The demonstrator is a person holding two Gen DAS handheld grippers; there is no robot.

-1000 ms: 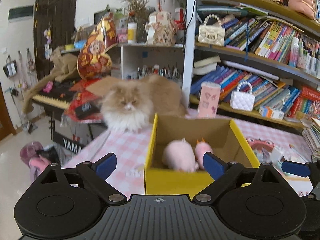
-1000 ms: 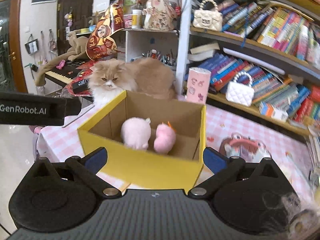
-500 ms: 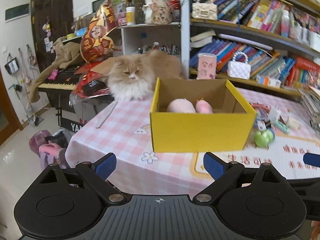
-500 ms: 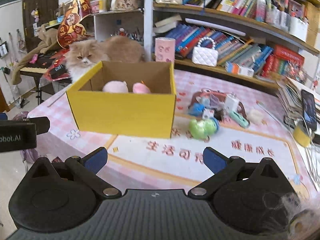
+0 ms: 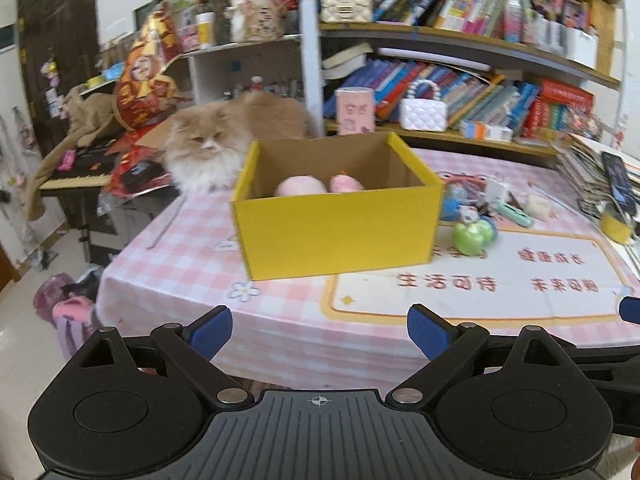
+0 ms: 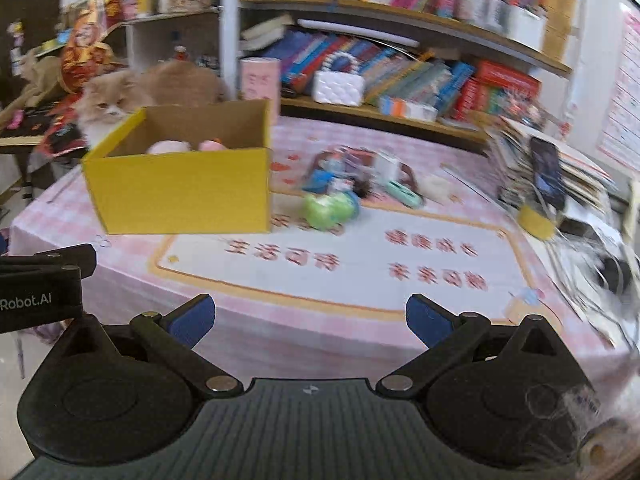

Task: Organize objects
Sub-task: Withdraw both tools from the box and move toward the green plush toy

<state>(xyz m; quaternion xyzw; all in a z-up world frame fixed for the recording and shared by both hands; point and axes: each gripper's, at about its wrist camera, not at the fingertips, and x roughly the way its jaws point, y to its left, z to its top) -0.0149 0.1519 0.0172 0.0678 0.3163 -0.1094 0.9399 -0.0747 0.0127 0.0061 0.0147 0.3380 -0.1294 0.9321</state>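
A yellow cardboard box (image 5: 340, 232) stands on the pink checked table (image 5: 180, 256) and holds two pink plush toys (image 5: 300, 187). The box also shows in the right wrist view (image 6: 180, 196). A green toy (image 5: 472, 237) lies right of the box, with a pile of small toys (image 6: 352, 176) behind it. My left gripper (image 5: 319, 334) is open and empty, off the table's near edge. My right gripper (image 6: 310, 322) is open and empty, also short of the table. The green toy shows in the right wrist view (image 6: 326, 208).
A fluffy cat (image 5: 208, 152) sits behind the box at the table's far left. Bookshelves (image 5: 460, 80) line the back. A stack of books with a phone (image 6: 546, 168) and a yellow tape roll (image 6: 536, 222) sit at the right. A keyboard (image 5: 80, 164) stands left.
Both grippers have pulled back from over the box to beyond the table's near edge. The right view has swung to the right. Both stayed open and empty.
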